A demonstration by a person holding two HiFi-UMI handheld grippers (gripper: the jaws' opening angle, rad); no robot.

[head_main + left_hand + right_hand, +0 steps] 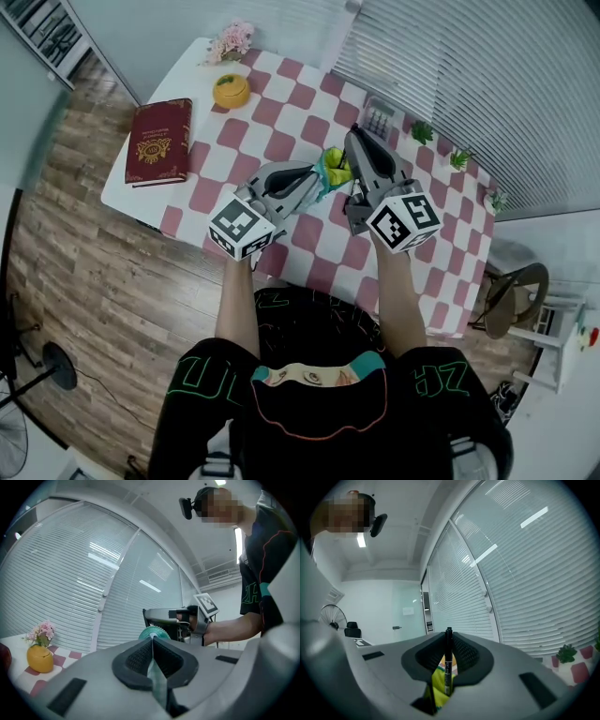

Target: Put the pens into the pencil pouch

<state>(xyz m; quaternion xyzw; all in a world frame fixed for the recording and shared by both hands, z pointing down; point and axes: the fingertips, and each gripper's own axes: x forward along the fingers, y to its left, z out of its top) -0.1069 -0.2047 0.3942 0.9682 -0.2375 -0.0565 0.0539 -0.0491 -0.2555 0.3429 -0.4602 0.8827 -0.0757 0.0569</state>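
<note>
Right up close in the left gripper view, the left gripper (152, 643) has its jaws pressed together on a thin edge of teal checked fabric, which is the rim of the pencil pouch (333, 169). So that side is pinching the pouch and holding it up off the table (291, 103). In the right gripper view, the right gripper (448, 645) is clamped on 1 black pen (448, 660) standing upright between the pads. The pen's tip pokes just above the jaws and its lower end runs down toward the yellow-green pouch right underneath. I can't tell whether the pen end is inside the opening or only touching the fabric. From the head view, the 2 grippers sit close together over the near half of the pink-and-white checkered table, with the pouch squeezed in between their tips, and both are pointing roughly level. Further out on the left there's a red book (159, 141) lying flat near the table edge. Past that is a yellow pot (231, 91), with pink flowers (232, 41) at the far corner. Along the far right edge is a row of small potted plants (422, 131), and behind them the window blinds (469, 75).
</note>
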